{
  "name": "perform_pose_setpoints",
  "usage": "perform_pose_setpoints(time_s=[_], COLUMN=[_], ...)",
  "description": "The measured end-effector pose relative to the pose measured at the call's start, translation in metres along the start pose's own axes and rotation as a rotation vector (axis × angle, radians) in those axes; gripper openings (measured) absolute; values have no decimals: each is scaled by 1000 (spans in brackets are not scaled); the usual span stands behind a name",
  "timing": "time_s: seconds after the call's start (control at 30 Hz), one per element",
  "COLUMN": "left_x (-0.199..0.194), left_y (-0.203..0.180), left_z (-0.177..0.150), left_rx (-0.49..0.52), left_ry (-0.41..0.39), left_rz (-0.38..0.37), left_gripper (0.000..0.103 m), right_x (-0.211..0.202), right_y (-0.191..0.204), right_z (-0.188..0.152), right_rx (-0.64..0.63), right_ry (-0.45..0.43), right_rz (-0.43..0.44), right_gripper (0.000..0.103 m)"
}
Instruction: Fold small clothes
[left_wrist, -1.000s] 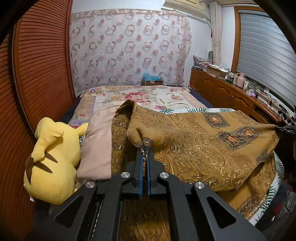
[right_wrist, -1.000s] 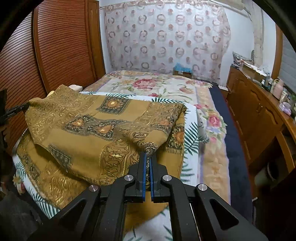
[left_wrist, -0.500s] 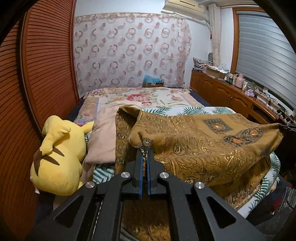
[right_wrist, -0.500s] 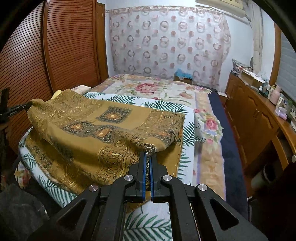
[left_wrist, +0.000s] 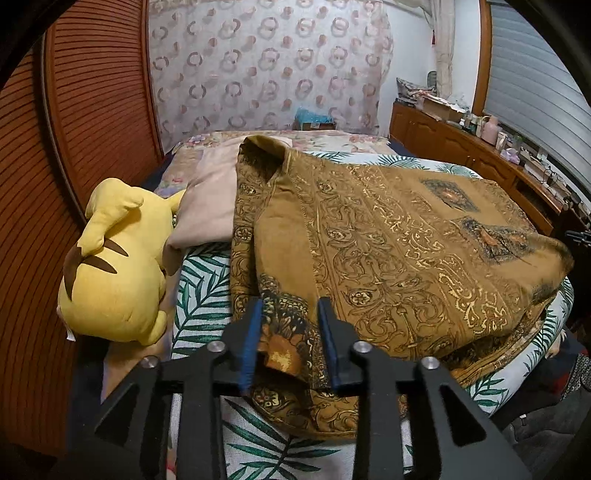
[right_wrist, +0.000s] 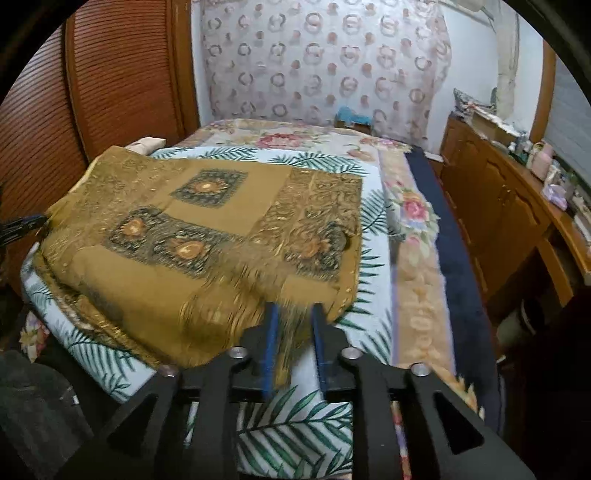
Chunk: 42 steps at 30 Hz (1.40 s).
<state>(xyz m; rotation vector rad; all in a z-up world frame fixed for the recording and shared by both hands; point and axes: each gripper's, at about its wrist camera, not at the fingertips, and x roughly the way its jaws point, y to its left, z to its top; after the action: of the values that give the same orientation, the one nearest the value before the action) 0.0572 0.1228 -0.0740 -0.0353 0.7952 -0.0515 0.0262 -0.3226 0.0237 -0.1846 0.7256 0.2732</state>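
The brown patterned garment lies doubled over near the foot edge of the bed, one fold laid; both grippers, left and right, have just been opening, cloth loose between their jaws; further folds likely remain

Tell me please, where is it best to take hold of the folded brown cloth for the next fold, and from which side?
Probably the near corners of the brown cloth, coming from the bed's near edge. There the layers hang free over the leaf-print sheet, already between the open jaws of the left gripper and the right gripper.
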Motion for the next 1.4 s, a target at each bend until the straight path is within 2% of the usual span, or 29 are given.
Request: perform_pose_setpoints(time_s=[0.03, 0.1, 0.17, 0.23, 0.4, 0.6, 0.87, 1.17, 1.27, 1.4], left_x=[-1, -1, 1, 4, 10, 15, 24, 32, 36, 37], left_y=[1, 1, 2, 2, 5, 8, 16, 18, 13, 12], left_z=[0, 0, 0, -2, -7, -11, -18, -23, -22, -22], left_rx=[-4, -10, -14, -14, -27, -40, -67, -77, -41, -43], left_ry=[-4, -6, -1, 2, 5, 22, 50, 68, 75, 75], left_rz=[-4, -9, -10, -14, 14, 26, 23, 27, 51, 56], left_gripper=[41, 46, 53, 74, 75, 75, 75, 77, 80, 81], right_x=[1, -1, -3, -3, 19, 70, 114, 118, 117, 121], right_y=[1, 5, 11, 17, 37, 61, 83, 84, 83, 93], right_z=[3, 5, 8, 10, 12, 11, 17, 11, 11, 11], right_rx=[-2, -5, -9, -14, -27, -58, -81, -87, -95, -135], right_ry=[-4, -19, -38, -56, -68, -11, 17, 14, 23, 40], right_rz=[-9, -19, -27, -26, 23, 92, 100, 112, 142, 122], right_gripper=[41, 47, 49, 51, 51, 51, 51, 65, 76, 86])
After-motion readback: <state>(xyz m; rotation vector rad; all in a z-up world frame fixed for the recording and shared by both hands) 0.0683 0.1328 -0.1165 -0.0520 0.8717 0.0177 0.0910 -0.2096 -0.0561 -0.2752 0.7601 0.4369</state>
